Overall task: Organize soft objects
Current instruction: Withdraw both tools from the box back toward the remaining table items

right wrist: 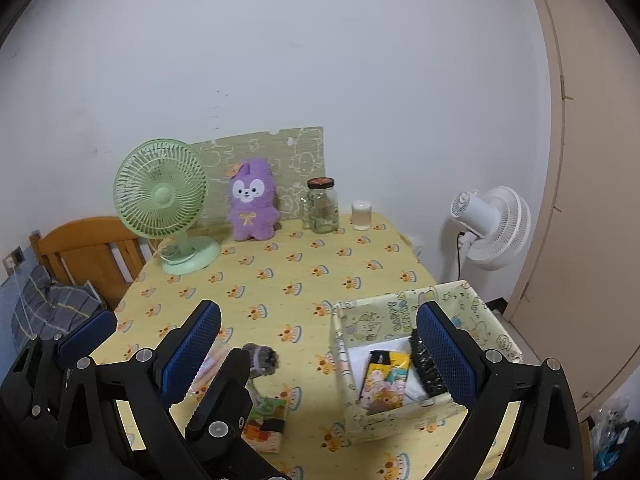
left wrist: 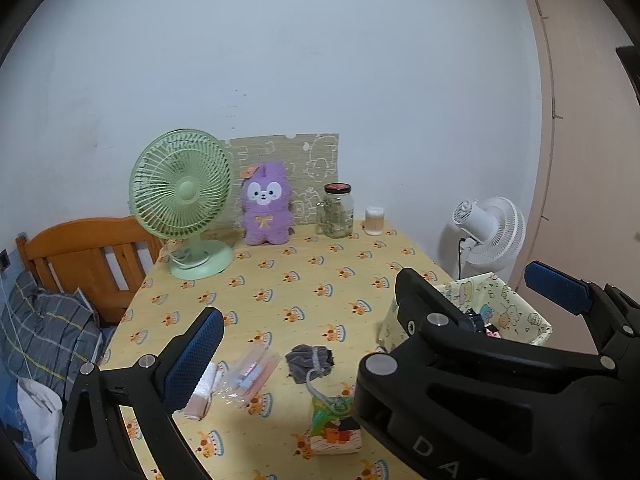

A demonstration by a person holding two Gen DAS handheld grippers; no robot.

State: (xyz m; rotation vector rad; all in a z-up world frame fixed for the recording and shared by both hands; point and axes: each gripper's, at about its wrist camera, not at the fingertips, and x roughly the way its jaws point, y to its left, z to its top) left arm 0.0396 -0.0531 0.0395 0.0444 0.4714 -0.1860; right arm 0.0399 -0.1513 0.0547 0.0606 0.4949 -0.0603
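Both claws hang released above the tabletop (right wrist: 280, 280): left claw (left wrist: 304, 344), right claw (right wrist: 320, 344). A grey drawstring pouch (left wrist: 310, 362), perhaps velvet, lies at six o'clock; the open storage box (right wrist: 496, 332) waits at four o'clock.

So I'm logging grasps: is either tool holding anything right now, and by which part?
Nothing is held: the left tool and right tool are both open and empty.
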